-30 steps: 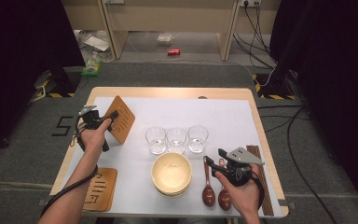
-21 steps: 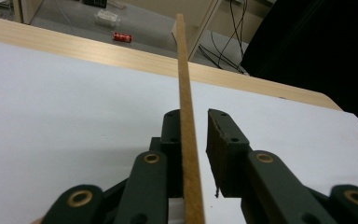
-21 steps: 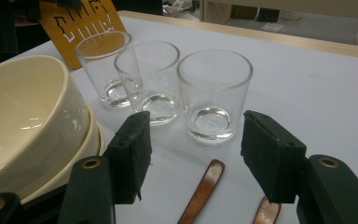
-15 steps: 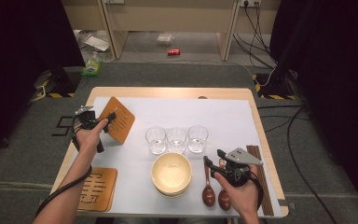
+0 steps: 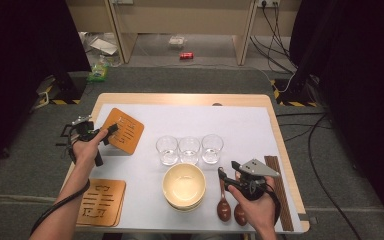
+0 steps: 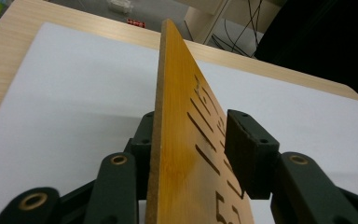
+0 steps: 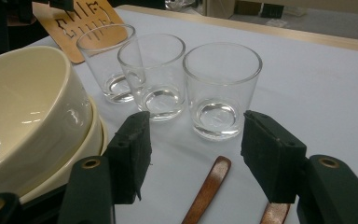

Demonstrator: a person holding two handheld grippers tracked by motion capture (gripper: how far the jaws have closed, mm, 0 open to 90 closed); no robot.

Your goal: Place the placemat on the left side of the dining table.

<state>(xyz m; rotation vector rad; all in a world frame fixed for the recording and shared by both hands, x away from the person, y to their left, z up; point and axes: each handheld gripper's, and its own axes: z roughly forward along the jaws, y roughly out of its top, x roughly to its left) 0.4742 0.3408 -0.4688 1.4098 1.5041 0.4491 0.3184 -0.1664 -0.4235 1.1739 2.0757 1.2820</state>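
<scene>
Two wooden spoons (image 5: 229, 205) lie at the near edge of the worktop (image 5: 240, 100), just beside the right tool (image 5: 223, 178), whose jaws stand apart with nothing between them. A mat (image 5: 101, 202) with slot-shaped cutouts lies at the near left corner; the cutouts form no writing I can read. Stacked cream bowls (image 5: 183, 186) sit just left of the spoons. Behind the bowls, three empty glasses (image 5: 189, 149) stand in a row, close together. Farther left, a second mat (image 5: 123, 131) sits between the left tool's (image 5: 109, 134) jaws, which have just been opening: one pad stands clear of its face, so it is released. Its far part rests on the white sheet.
</scene>
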